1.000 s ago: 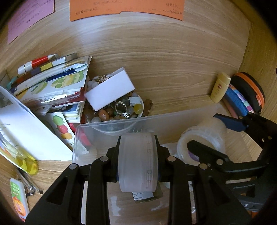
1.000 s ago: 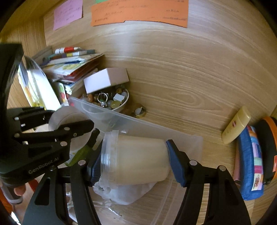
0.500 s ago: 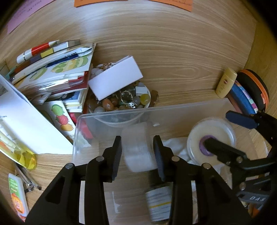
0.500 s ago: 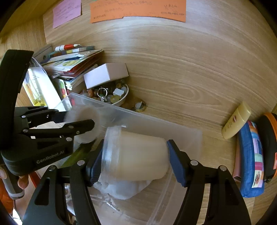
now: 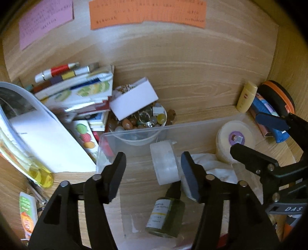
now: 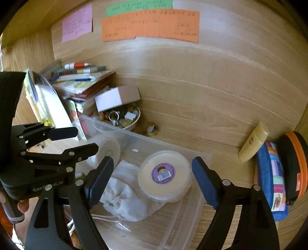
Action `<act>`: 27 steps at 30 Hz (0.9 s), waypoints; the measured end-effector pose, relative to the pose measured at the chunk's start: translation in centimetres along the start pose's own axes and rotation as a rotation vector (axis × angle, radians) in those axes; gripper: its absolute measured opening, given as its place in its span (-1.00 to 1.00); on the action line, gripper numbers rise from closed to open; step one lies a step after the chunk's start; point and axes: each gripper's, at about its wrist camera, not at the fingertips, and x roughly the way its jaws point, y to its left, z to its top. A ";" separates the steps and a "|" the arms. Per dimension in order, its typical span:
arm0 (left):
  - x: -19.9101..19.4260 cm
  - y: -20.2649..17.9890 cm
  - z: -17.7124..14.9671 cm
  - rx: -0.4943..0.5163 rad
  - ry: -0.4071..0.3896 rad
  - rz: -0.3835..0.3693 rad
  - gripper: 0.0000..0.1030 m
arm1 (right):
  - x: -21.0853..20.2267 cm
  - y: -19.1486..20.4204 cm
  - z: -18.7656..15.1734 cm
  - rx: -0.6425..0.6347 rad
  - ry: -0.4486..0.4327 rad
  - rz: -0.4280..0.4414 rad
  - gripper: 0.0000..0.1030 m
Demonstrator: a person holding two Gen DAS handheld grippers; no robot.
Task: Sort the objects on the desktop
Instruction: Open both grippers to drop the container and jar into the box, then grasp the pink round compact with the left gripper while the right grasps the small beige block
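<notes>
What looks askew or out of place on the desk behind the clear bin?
The white cardboard box sits tilted on the white bowl of beads and rings, propped on its contents. A small gold-rimmed trinket lies loose on the desk beside the bowl.

Clear glossy plastic bin (image 6: 192, 221), crumpled white cloth (image 6: 125, 196), matt wood-grain desk (image 5: 192, 86), frosted tape roll (image 5: 165, 161).

An orange paper note (image 6: 150, 25) is stuck on the wooden back wall (image 6: 211, 77); a pink paper note (image 6: 77, 23) sits left of it; a green paper strip (image 6: 138, 4) shows just above the orange one.
</notes>
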 end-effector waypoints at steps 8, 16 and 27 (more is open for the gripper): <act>-3.1 0.8 -0.3 -0.024 -0.052 0.002 0.44 | -2.5 0.2 0.3 0.001 -0.039 -0.006 0.73; -7.1 1.1 -2.0 -0.037 -0.118 0.024 0.77 | -6.4 0.4 -0.7 -0.022 -0.110 -0.057 0.92; -9.7 0.2 -6.1 -0.055 -0.140 -0.004 0.84 | -10.7 0.1 -4.2 -0.005 -0.152 -0.065 0.98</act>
